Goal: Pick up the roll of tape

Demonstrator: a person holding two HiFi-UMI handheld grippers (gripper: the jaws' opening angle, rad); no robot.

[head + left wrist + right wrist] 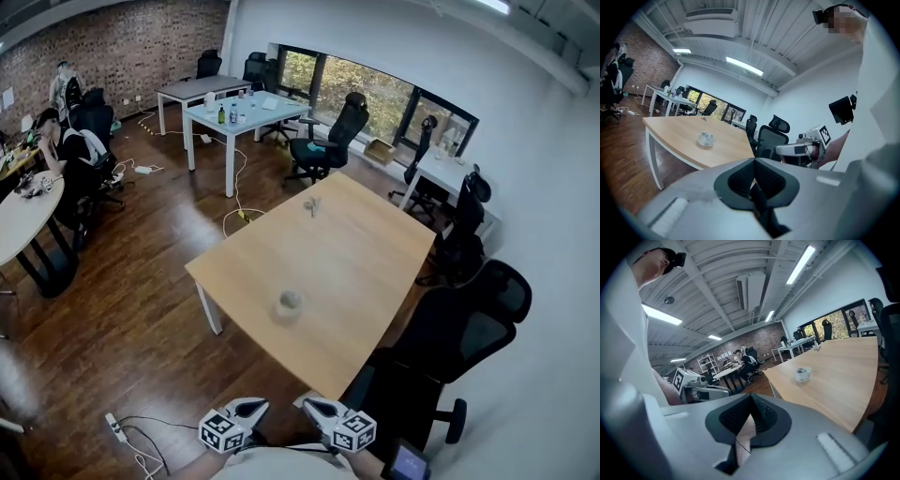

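- Table [375,272]: pale wood top, smooth and matt; legs [210,309] white, seemingly painted metal.
- Floor [141,309]: dark wood boards, polished, with a soft sheen.
- Roll of tape [289,304]: translucent film, faintly glossy.
- Left gripper [753,164] and right gripper [751,399]: grey shells that look like matt plastic. Their pads [740,179] are black, ribbed and rubbery-looking.
- Chair [459,328]: black mesh back.
- Far wall [122,47]: rough red brick.

It was an open-plan office. Black swivel chairs [333,139] stood by a big wooden table [375,258] and white desks [251,112]. A person [58,142] sat working near the brick wall [122,47].
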